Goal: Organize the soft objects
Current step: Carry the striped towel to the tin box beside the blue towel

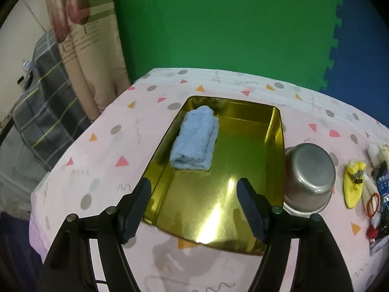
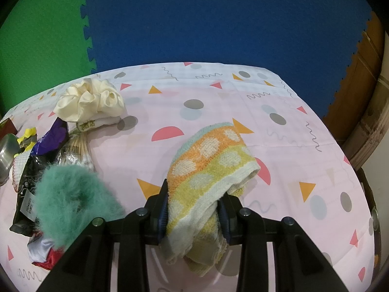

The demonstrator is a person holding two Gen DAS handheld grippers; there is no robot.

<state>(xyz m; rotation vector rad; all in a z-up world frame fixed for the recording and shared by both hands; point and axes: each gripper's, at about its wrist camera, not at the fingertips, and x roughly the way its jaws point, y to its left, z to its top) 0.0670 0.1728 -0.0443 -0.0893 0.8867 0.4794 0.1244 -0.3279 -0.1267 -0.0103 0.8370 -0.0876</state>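
Left tool (image 1: 193, 189): jaws spread wide, nothing between them, poised over near end of gold tin tray (image 1: 278, 150). Folded blue towel (image 1: 194, 138) lies inside tray, far-left part. Upturned steel bowl (image 1: 308, 177) just right of tray.

Right tool (image 2: 194, 202): clamped on spotted orange-yellow towel (image 2: 211, 160), which drapes forward onto pink patterned desk (image 2: 304, 146). Left of it: green fluffy scrunchie (image 2: 73, 194), cream scrunchie (image 2: 90, 102), packets.
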